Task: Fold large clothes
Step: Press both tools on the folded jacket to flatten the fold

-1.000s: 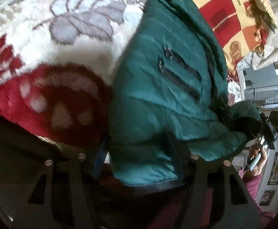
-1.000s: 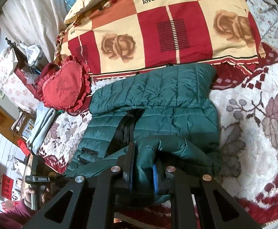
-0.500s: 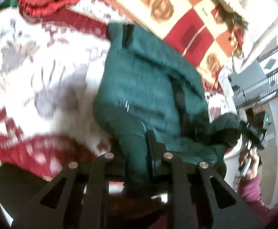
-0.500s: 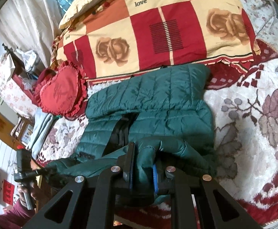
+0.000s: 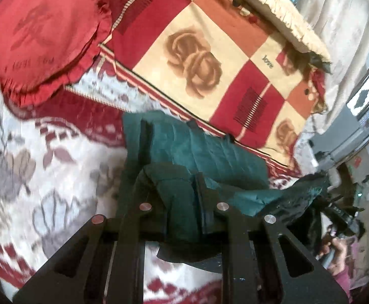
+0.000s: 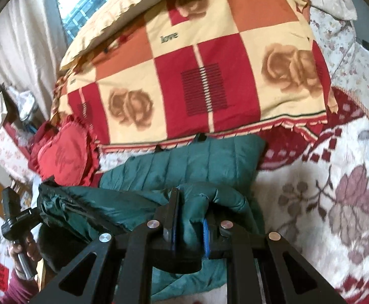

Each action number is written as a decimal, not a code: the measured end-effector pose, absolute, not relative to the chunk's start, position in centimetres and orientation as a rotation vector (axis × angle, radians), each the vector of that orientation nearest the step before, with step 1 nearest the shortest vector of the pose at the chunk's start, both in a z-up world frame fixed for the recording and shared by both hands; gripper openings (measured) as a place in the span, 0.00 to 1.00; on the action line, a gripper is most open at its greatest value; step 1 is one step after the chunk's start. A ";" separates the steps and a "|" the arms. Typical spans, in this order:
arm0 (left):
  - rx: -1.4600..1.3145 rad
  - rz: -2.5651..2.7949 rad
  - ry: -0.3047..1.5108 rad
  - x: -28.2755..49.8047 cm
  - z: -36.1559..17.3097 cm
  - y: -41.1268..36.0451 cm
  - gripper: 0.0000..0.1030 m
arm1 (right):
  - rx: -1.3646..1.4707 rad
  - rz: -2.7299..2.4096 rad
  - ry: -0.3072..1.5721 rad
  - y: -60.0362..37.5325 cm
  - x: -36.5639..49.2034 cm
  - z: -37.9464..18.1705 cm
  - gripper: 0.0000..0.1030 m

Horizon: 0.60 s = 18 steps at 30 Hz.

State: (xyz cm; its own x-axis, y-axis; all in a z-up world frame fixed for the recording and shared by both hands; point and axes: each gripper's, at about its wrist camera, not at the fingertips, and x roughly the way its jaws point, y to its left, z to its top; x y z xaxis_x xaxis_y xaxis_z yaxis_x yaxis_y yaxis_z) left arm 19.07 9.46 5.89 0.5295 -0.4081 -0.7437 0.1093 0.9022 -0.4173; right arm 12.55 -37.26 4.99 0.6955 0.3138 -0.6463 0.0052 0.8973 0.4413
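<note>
We hold the jacket [image 6: 199, 167] hem lifted, left gripper [image 5: 170, 197] and right gripper [image 6: 189, 217] each clamped on a fold. Rest of jacket lies at 12 o'clock, long axis crosswise, touching the quilt [image 6: 209, 81]. Both grippers equally near.

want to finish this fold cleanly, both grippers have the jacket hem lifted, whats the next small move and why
Probably carry both hands forward together and lay the held edge down near the far edge of the green jacket. The left gripper and the right gripper are each shut on a bunch of its fabric, lifted over the half lying flat on the blanket, so the fold looks half done.
</note>
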 end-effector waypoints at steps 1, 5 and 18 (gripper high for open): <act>-0.300 -0.295 0.962 20.2 5.8 8.7 0.16 | 0.412 0.157 0.793 -37.2 13.7 4.8 0.13; -0.217 -0.243 0.944 22.9 4.9 7.0 0.16 | 0.393 0.100 0.806 -37.4 17.1 3.9 0.13; -0.164 -0.073 0.986 32.7 -1.8 4.5 0.16 | 0.400 -0.026 0.887 -38.2 27.6 -2.1 0.13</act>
